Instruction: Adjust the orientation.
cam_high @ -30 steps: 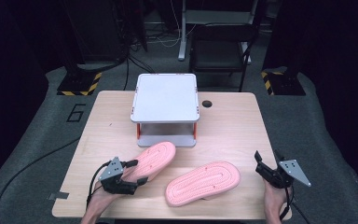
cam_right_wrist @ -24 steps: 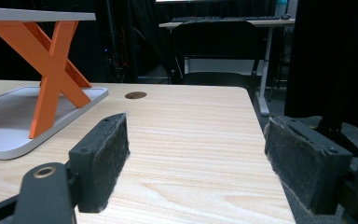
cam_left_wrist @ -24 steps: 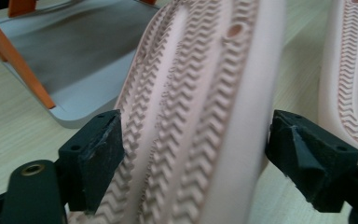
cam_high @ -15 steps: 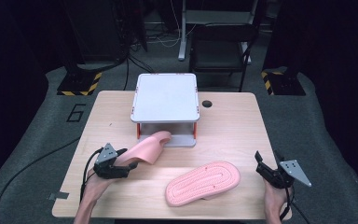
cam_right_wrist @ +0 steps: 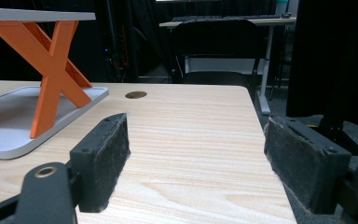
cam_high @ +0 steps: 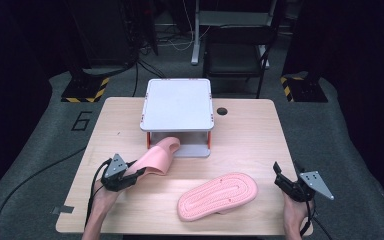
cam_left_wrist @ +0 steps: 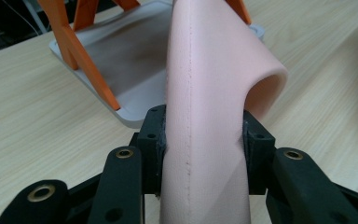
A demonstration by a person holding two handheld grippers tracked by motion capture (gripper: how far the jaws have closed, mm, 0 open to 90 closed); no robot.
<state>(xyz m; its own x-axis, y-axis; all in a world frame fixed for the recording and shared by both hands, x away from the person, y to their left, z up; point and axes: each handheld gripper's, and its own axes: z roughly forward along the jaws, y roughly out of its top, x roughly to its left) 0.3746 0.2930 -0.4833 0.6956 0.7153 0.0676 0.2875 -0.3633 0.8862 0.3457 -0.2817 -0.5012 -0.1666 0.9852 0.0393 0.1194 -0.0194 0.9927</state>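
The landmark here is the small two-level rack [cam_high: 178,107], a white top plate on orange X-shaped legs over a grey base plate, standing at the middle of the bench [cam_high: 250,135].

The left tool [cam_high: 128,176] is pinching one pink slipper [cam_high: 159,157] by its rear end; in the left gripper view both pads press into the sides of the sole, which bulges between them. The slipper is lifted off the bench and tilted, its long axis running from the tool toward the rack's open front. Its toe end sits at the near left corner of the rack, just at the edge of the grey base plate [cam_left_wrist: 121,56], under the overhang of the top plate. Whether the toe touches the base plate cannot be told.

The likely coming move is to slide this slipper onto the lower level, and it turns on that axis: the toe points into the gap beside the left orange leg [cam_left_wrist: 81,60], so a push along the slipper's length should carry it in, provided it clears that leg.

The second slipper [cam_high: 218,195] lies flat on the bench, nearer the person than the rack and to its right side, sole pattern up. The right tool [cam_high: 286,181] is nearer to it, held spread with nothing between its pads, near the bench's right edge.
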